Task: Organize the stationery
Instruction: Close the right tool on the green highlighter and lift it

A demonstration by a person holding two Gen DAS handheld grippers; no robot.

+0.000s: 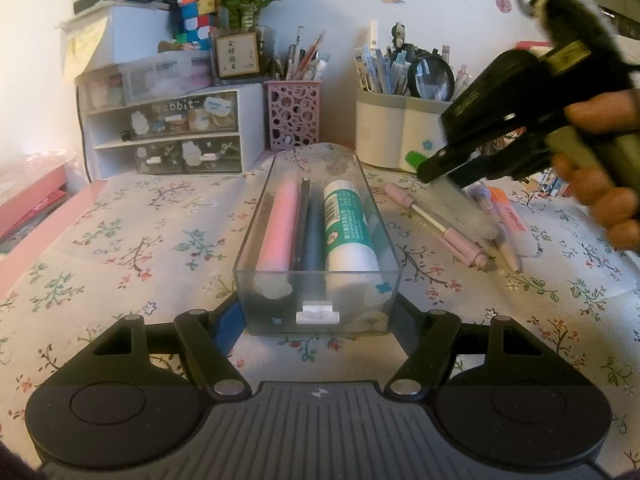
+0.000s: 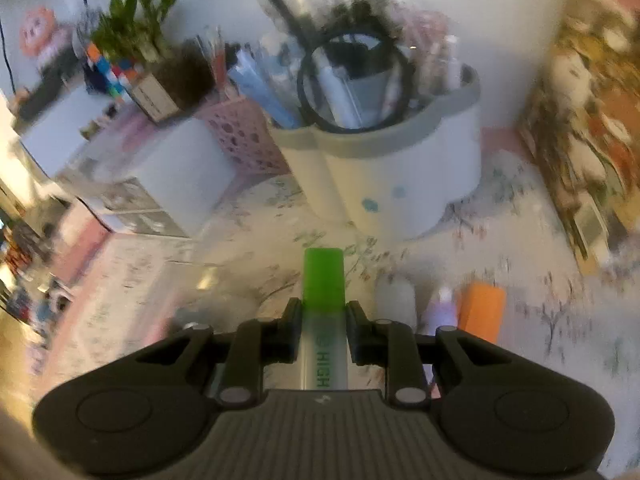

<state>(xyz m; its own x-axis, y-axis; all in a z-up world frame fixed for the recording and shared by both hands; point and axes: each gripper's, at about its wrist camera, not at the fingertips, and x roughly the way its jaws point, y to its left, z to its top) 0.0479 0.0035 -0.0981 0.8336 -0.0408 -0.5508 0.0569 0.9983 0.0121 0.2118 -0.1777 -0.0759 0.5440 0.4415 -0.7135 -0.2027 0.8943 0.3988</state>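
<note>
The left tool (image 1: 318, 316) is clamped on the near end of a clear plastic tray (image 1: 256, 240), its two fingers pressing the tray's side walls low on the bench (image 1: 132, 240), which is covered by a floral cloth. Inside the tray, lying lengthwise side by side, are a pink pen (image 1: 280, 228), a thin black pen (image 1: 301, 224), a dark blue pen (image 1: 314, 240) and a glue stick (image 1: 346, 228) with a green and white label.

The right tool (image 2: 323, 320) grips a highlighter (image 2: 323, 300) with a green cap; the pale barrel sits between the fingers and the cap sticks out ahead of them. In the left wrist view this tool (image 1: 430, 170) is held in a person's hand (image 1: 604, 184) at the upper right, raised above the bench, with a bit of the green cap (image 1: 414, 159) showing at its tip. The right wrist view is blurred.

Right of the tray, loose on the cloth, lie a pink pen with a clear middle (image 1: 436, 224), a highlighter with an orange cap (image 1: 510, 210) and a pale purple-tipped item (image 1: 480, 196) just beside it. Further back stand a white and grey pen holder (image 1: 396, 132) with a magnifying glass (image 1: 434, 76) in it, a pink perforated pen cup (image 1: 294, 114) and a small white drawer unit (image 1: 168, 132).
</note>
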